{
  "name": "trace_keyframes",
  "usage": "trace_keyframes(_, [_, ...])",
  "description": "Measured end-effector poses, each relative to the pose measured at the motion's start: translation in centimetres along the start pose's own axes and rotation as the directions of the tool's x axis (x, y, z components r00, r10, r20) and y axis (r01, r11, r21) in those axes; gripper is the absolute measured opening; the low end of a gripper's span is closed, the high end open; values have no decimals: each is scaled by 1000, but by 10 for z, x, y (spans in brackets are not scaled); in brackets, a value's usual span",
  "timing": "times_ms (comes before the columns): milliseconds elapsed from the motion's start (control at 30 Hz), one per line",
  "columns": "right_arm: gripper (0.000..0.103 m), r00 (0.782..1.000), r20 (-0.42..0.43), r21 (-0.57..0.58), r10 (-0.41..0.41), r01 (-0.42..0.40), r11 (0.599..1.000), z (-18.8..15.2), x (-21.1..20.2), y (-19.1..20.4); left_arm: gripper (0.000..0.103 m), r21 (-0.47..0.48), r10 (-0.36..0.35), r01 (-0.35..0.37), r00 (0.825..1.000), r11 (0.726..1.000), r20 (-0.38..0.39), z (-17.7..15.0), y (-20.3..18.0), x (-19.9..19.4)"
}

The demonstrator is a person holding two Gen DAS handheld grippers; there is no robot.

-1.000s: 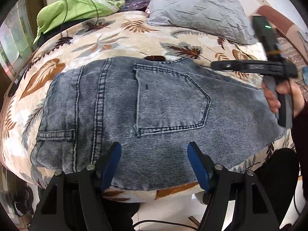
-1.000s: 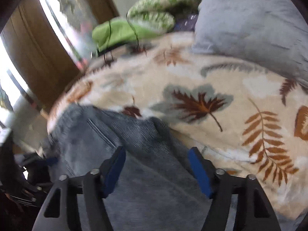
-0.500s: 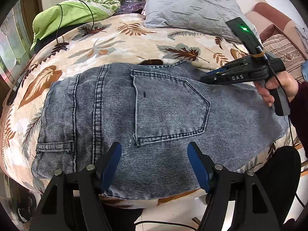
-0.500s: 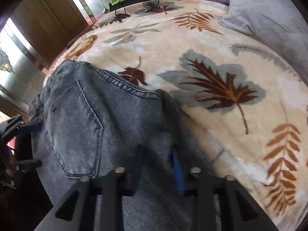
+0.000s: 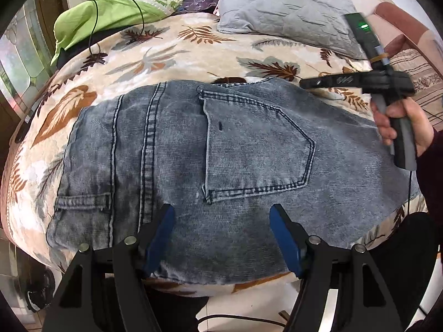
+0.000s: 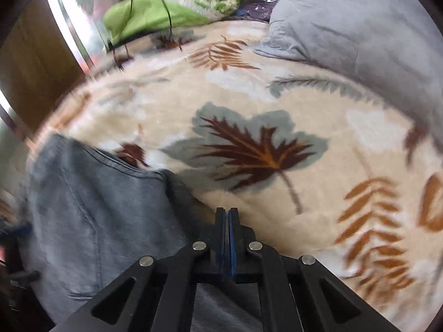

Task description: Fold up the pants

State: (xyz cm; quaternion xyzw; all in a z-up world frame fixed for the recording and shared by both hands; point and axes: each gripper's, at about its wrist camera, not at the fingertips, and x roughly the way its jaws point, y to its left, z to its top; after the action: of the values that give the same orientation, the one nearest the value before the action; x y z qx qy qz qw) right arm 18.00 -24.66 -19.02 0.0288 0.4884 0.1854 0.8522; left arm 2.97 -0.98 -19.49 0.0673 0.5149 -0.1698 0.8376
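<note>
Grey-blue jeans (image 5: 221,152) lie folded across a leaf-print blanket (image 5: 171,52), back pocket up. My left gripper (image 5: 223,213) hangs open over their near edge, blue pads wide apart and clear of the cloth. A hand (image 5: 401,121) holds my right gripper (image 5: 303,84) at the jeans' far edge on the right. In the right wrist view the right gripper (image 6: 227,211) has its pads pressed together where a ridge of the jeans (image 6: 97,207) runs up to them, pinching the denim edge. That view is blurred.
A grey pillow (image 5: 282,8) lies at the back right of the bed and green bedding (image 5: 110,11) with a black cable (image 5: 94,30) at the back left. The bed's front edge drops to the floor just below my left gripper. A striped cushion (image 5: 415,69) sits far right.
My right gripper's jaws went from wide open to fully shut at the jeans' far edge and it shifted slightly. My left gripper has stayed open and still.
</note>
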Motion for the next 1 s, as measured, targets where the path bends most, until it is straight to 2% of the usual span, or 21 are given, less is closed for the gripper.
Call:
trace_keyframes(133, [3,994,44,28,103,-104,994,-7,-32,12,72,19,-14,14,1000,1000,16,-3,-7,-4])
trace_keyframes(200, [3,992,19,11,128,-128,992,-17,-38,23,72,42,-28,28,1000,999,10,-5,-15,-2])
trace_keyframes(267, [3,995,-23,7,101,-101,995,-28,-29,30,72,56,-25,25,1000,998,-4,-7,-21,4])
trace_keyframes(400, [4,998,-57,57,-27,31,998,-39,11,27,72,117,41,-38,999,992,-18,-9,-29,14])
trace_keyframes(467, [4,996,35,73,-84,82,994,-35,16,26,72,138,62,-58,998,989,-24,-9,-32,12])
trace_keyframes(500, [4,994,30,108,-103,99,989,-30,20,23,72,138,64,-60,998,989,-26,-9,-32,9])
trace_keyframes(567, [4,996,32,169,-85,78,983,-26,15,21,72,131,56,-52,998,990,-25,-9,-30,2])
trace_keyframes(667, [4,992,116,200,-58,34,979,-36,-25,18,73,116,30,-35,999,993,42,-7,-29,-18])
trace_keyframes(733, [5,986,151,216,-69,35,976,-50,-53,12,79,106,24,-34,996,994,89,-3,-32,-29])
trace_keyframes(800, [5,979,186,253,-79,30,967,-70,-86,0,81,110,5,-17,994,994,109,-1,-39,-33])
trace_keyframes(900, [9,974,190,310,-123,59,949,-102,-126,-24,82,149,11,-22,997,989,71,1,-54,-20])
trace_keyframes(967, [19,972,172,368,-161,88,926,-124,-141,-40,82,155,15,-20,999,988,33,-1,-59,-8])
trace_keyframes(1000, [21,969,157,411,-189,110,905,-141,-147,-52,82,159,13,-14,1000,987,10,-3,-62,1])
